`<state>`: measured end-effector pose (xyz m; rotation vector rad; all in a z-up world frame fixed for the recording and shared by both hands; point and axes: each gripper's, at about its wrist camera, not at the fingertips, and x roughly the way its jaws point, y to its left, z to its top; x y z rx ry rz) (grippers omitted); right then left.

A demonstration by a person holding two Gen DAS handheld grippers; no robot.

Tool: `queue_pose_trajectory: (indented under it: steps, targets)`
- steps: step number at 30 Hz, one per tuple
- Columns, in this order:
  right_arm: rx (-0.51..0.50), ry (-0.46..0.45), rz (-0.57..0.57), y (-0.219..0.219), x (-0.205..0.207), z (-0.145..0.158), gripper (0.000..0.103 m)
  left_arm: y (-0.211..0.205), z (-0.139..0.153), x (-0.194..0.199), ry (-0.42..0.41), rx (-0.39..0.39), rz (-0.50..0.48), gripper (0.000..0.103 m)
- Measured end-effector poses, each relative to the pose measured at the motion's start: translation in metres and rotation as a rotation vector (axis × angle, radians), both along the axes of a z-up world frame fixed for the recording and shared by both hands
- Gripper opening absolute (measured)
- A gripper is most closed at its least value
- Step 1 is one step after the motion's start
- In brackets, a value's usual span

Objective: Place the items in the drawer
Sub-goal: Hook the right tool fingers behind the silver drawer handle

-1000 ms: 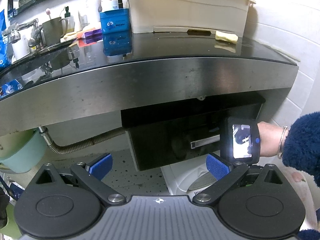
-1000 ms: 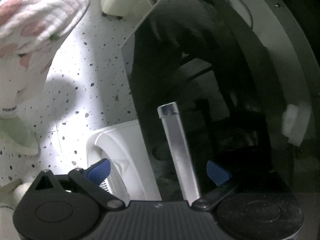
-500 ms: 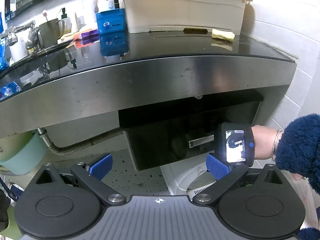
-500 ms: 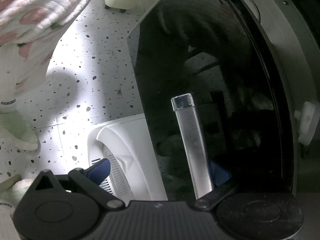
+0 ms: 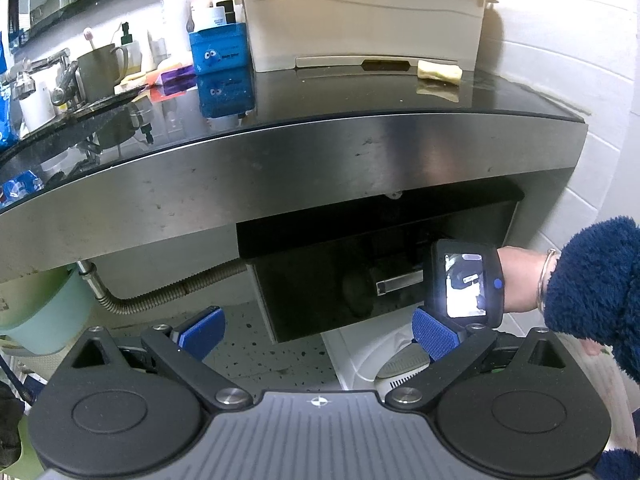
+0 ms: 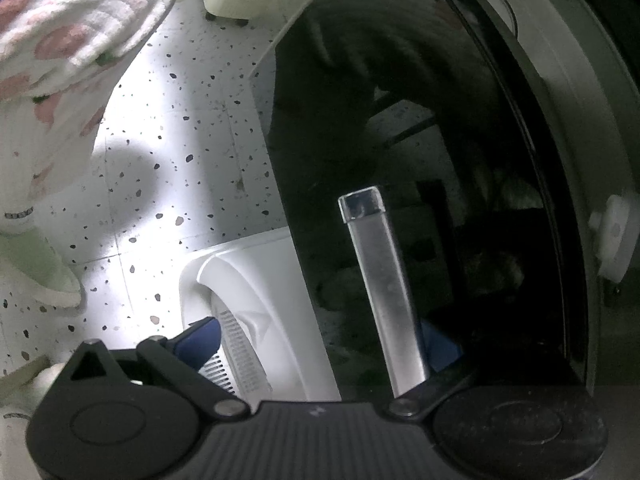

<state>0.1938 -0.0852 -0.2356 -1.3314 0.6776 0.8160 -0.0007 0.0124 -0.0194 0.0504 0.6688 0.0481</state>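
A black glossy drawer (image 5: 352,280) hangs under the steel-edged counter (image 5: 280,168), with a silver bar handle (image 5: 400,282). In the right wrist view the handle (image 6: 380,288) runs up from between my right gripper's fingers. My right gripper (image 6: 320,344) is open, turned on its side, one blue pad (image 6: 200,340) over the floor and the other (image 6: 440,348) behind the handle against the drawer front (image 6: 400,140). My left gripper (image 5: 316,330) is open and empty, held back below the counter. The right gripper's lit screen (image 5: 464,284) shows at the drawer.
On the counter stand a beige plastic tub (image 5: 360,16), a blue box (image 5: 218,50), bottles, a mug (image 5: 100,68) and a yellow sponge (image 5: 440,70). A flexible metal hose (image 5: 160,296) and a green basin (image 5: 36,312) sit under the counter at left. A white appliance (image 6: 248,300) stands on the speckled floor.
My right gripper has slid along the drawer front, so the handle now sits further between its fingers. The left gripper has drifted slightly; the drawer looks the same.
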Motion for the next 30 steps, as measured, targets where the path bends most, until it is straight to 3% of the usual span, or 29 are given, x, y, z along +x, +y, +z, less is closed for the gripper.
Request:
queue_pose_trajectory:
  steps: [30]
  targets:
    - [-0.027,-0.026,0.024,-0.001,-0.011,-0.002,0.103,0.004,-0.002,-0.003,0.005,-0.014,0.005,0.101]
